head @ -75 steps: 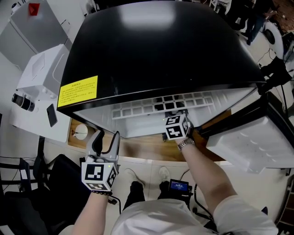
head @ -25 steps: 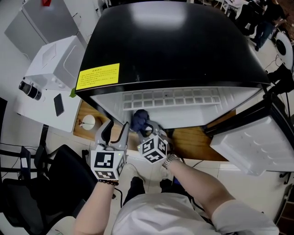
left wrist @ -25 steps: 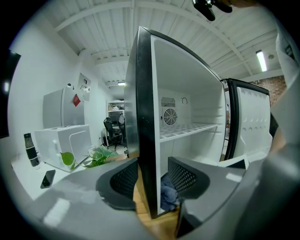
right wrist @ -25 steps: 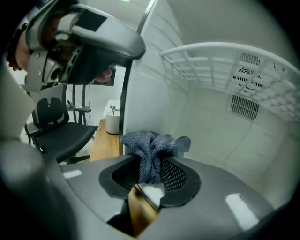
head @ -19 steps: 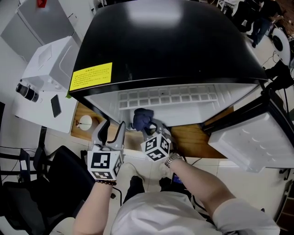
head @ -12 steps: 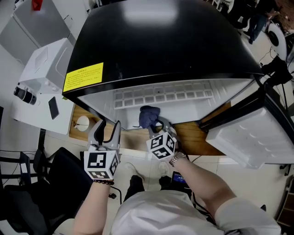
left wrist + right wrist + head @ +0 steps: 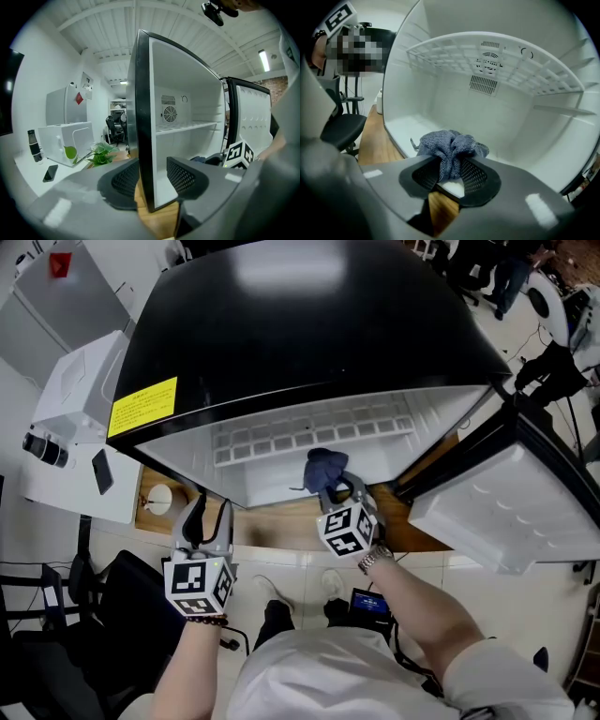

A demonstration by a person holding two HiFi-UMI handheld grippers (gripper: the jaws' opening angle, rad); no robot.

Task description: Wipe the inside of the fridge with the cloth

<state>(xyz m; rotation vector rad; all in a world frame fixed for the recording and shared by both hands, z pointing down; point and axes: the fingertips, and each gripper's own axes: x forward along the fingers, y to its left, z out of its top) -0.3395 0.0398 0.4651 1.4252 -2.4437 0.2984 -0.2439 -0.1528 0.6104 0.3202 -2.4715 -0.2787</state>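
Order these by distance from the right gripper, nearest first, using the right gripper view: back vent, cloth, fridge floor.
1. cloth, between the jaws
2. fridge floor, just ahead, lower left
3. back vent, on the rear wall

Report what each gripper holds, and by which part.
Right gripper: shut on the blue-grey cloth, pinched at a bunched fold, the rest bulging above the jaws. Left gripper: holds nothing; its jaws have just been closing but stand apart, gripping nothing.

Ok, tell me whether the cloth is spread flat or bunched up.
Bunched up: the cloth is a crumpled wad pinched in the right gripper, its folds bulging above the closed jaws.
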